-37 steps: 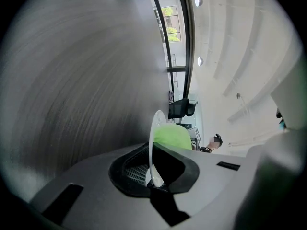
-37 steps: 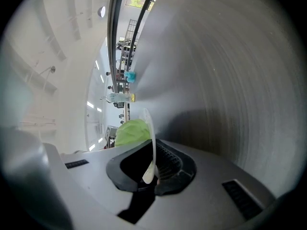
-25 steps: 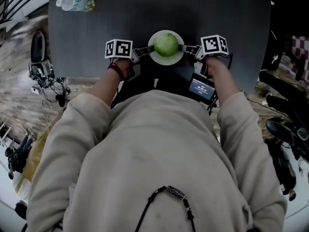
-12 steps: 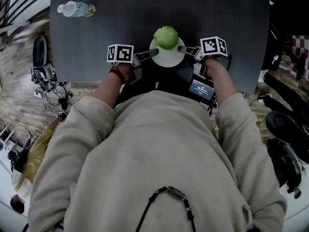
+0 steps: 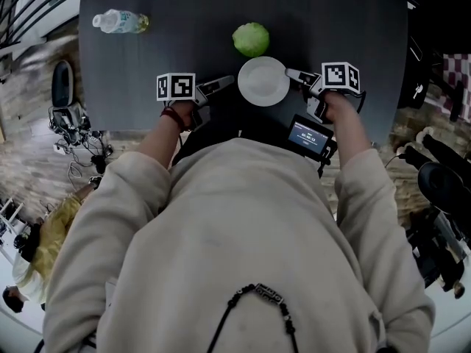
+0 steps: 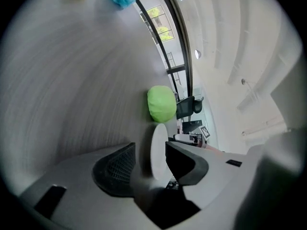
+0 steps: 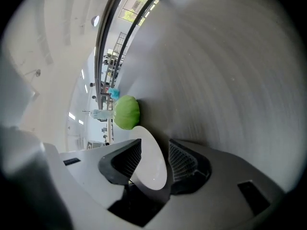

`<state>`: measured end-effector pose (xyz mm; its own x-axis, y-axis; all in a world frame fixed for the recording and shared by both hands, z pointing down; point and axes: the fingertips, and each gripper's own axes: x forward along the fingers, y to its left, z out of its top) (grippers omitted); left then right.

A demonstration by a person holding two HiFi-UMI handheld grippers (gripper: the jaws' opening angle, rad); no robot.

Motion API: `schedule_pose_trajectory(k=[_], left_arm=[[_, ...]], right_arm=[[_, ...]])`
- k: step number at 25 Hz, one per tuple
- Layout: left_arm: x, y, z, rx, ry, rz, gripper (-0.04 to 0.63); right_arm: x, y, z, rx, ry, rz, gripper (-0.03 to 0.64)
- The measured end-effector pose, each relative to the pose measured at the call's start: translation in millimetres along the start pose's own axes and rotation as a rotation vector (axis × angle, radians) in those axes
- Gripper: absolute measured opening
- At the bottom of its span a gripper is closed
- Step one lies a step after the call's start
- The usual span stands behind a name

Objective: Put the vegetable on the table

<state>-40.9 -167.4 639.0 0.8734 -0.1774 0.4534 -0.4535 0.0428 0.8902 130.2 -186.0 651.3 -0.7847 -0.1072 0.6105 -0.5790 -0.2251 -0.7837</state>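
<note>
Left gripper [image 5: 223, 84] and right gripper [image 5: 293, 73] are both mid-release. The jaws are spreading on each, with the plate's rim sitting in the gap and the pads not squeezing it. The left one is at the plate's left edge and the right one at its right edge.

The table [image 5: 353, 20] is dark grey and carries everything. The plate [image 5: 263, 81] is white, lies flat at the near edge, and has nothing on it. The vegetable [image 5: 251, 39], a round green one, is down on the table just past the plate's far rim. I can't tell if it touches the rim.

So I'd call the job pretty much done. All that's left is backing the grippers off the plate.

The bottle [image 5: 118, 22] lies on its side, far left of the plate and further back. It's clear with a yellowish tint at one end, and I can't say how full it is.
</note>
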Motion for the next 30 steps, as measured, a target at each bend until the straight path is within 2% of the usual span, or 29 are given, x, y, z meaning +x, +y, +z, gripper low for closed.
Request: schedule_pose_trajectory(k=[7, 14, 16, 18, 20, 24, 27, 30], left_arm=[[-11, 0, 16, 0.01, -0.055, 0.0, 0.249], [-25, -1, 22, 0.061, -0.069, 0.039, 0.251], [-29, -12, 24, 0.065, -0.078, 0.011, 0.169], [-35, -26, 31, 0.086, -0.111, -0.012, 0.027], [-42, -42, 40, 0.124, -0.156, -0.039, 0.006], [-48, -78, 58, 0.173, -0.221, -0.11, 0.006], [-52, -114, 68, 0.253, -0.265, -0.13, 0.006], [-61, -174, 80, 0.448, -0.305, -0.172, 0.006]], right_arm=[[-10, -5, 5, -0.013, -0.035, -0.027, 0.187], [-25, -6, 14, -0.011, -0.092, -0.07, 0.193], [-35, 4, 20, -0.021, -0.123, -0.057, 0.174], [-47, 17, 26, -0.042, -0.162, -0.041, 0.117], [-59, 30, 32, -0.068, -0.208, -0.025, 0.056], [-83, 65, 38, -0.134, -0.263, 0.018, 0.026], [-107, 97, 34, -0.209, -0.311, 0.033, 0.018], [-137, 151, 34, -0.371, -0.382, 0.064, 0.017]])
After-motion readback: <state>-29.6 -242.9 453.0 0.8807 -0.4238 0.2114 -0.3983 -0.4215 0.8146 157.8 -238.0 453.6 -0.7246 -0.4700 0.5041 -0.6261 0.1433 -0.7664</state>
